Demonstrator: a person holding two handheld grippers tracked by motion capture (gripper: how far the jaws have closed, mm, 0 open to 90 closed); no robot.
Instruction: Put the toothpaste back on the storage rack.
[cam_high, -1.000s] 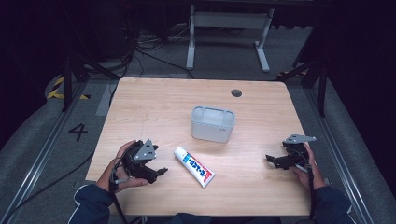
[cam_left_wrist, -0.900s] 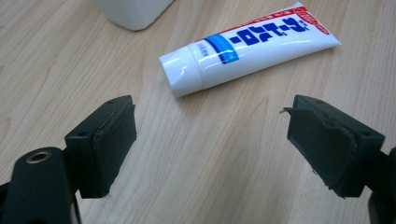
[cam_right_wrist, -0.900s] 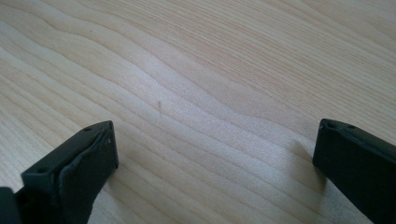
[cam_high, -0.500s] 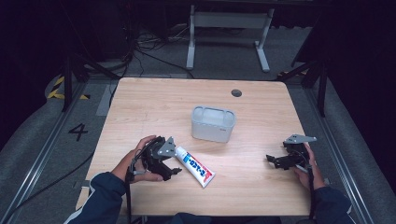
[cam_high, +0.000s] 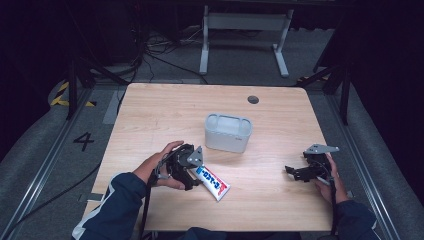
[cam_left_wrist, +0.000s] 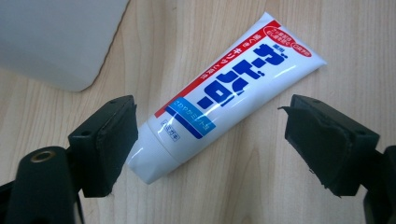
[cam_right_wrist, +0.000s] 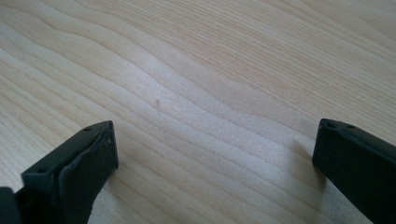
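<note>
Left gripper (cam_left_wrist: 205, 140) hangs wide open over the toothpaste tube (cam_left_wrist: 224, 93), jaws straddling it. Right gripper (cam_right_wrist: 215, 158) gapes wide over bare table (cam_right_wrist: 210, 70), holding nothing.

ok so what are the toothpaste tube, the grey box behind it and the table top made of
Toothpaste tube: likely soft glossy plastic, with streaks of glare across its print. Grey box: probably matte moulded plastic, with rounded corners and an even, dull surface. Table top: light wood or wood-look laminate, with visible grain lines and a low sheen; I cannot tell which.
</note>
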